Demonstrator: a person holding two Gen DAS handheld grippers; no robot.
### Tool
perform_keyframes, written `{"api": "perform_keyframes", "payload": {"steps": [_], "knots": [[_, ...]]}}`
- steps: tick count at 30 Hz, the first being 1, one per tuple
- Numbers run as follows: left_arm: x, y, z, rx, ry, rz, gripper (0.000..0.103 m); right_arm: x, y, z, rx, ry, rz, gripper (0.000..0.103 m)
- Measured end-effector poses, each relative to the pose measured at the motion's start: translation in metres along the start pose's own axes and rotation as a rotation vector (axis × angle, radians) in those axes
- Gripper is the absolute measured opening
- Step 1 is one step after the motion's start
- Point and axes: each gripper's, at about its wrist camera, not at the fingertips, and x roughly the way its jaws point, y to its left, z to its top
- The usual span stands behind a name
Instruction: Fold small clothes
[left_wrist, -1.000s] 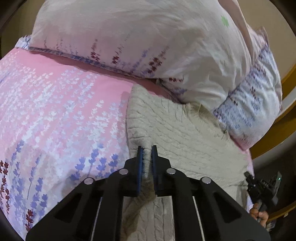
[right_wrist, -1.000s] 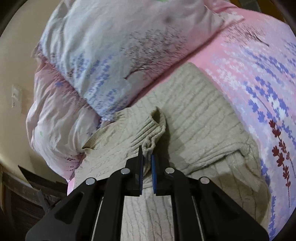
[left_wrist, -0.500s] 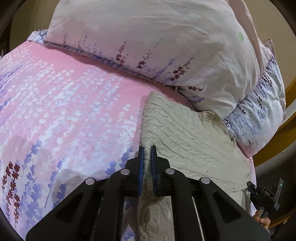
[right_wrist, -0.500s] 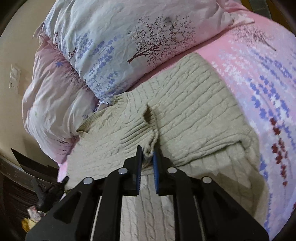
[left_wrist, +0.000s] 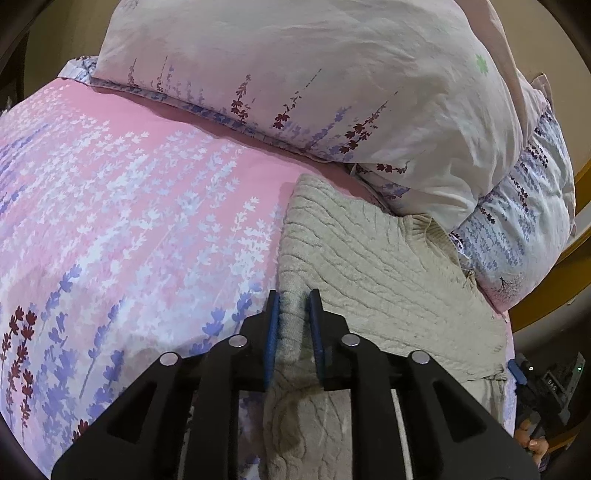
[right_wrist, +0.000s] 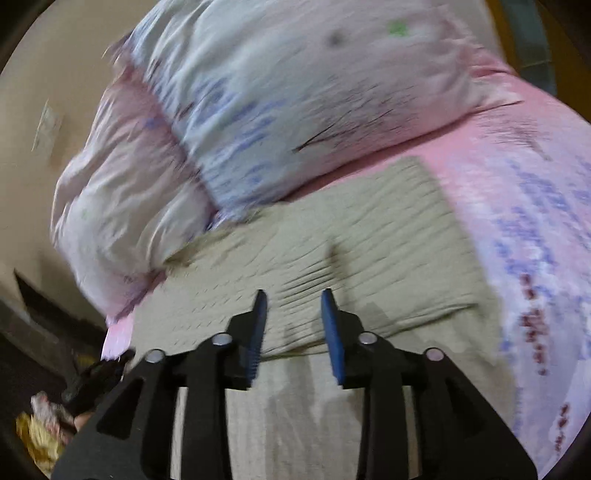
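Note:
A beige cable-knit sweater (left_wrist: 376, 266) lies folded on the pink floral bedsheet (left_wrist: 129, 206), its far edge against the pillows. My left gripper (left_wrist: 293, 325) has its blue pads around the sweater's left edge, with knit still between them. In the blurred right wrist view the sweater (right_wrist: 369, 236) lies flat below my right gripper (right_wrist: 293, 325), which is open and holds nothing, a little above the knit. The right gripper also shows at the lower right of the left wrist view (left_wrist: 532, 380).
Two large floral pillows (left_wrist: 332, 85) are stacked at the head of the bed, also in the right wrist view (right_wrist: 295, 103). A wooden bed frame (left_wrist: 554, 288) runs along the right. Beyond the bed's left edge lie dark floor and clutter (right_wrist: 40, 435).
My right gripper has opened and let go of the sweater fold, which now lies flat. My left gripper's pads have spread slightly on the sweater edge. Both cameras have shifted.

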Motion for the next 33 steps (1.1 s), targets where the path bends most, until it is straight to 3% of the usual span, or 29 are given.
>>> {"api": "perform_keyframes", "payload": {"steps": [2, 4, 9, 14, 17, 19, 24, 33], "knots": [[-0.004, 0.000, -0.001, -0.007, 0.003, -0.002, 0.032, 0.016, 0.003, -0.002, -0.018, 0.061, -0.029, 0.049], [-0.015, 0.000, -0.004, -0.002, -0.005, 0.016, 0.048, 0.023, 0.004, -0.003, -0.047, 0.073, -0.040, 0.049], [-0.060, 0.005, -0.027, 0.034, -0.025, -0.051, 0.057, -0.021, -0.008, -0.011, -0.036, 0.061, 0.031, 0.058], [-0.099, 0.011, -0.083, 0.085, 0.011, -0.090, 0.058, -0.086, -0.049, -0.038, -0.029, 0.016, 0.010, 0.060], [-0.107, 0.017, -0.116, 0.060, 0.054, -0.117, 0.058, -0.114, -0.080, -0.056, 0.022, 0.015, -0.007, 0.060], [-0.116, 0.021, -0.134, 0.038, 0.039, -0.143, 0.057, -0.127, -0.097, -0.072, 0.051, 0.027, -0.014, 0.060], [-0.131, 0.019, -0.164, 0.002, 0.054, -0.216, 0.057, -0.129, -0.110, -0.103, 0.078, 0.086, 0.044, 0.049], [-0.150, 0.006, -0.209, 0.004, 0.093, -0.281, 0.053, -0.135, -0.110, -0.139, 0.096, 0.136, 0.171, 0.043]]}}
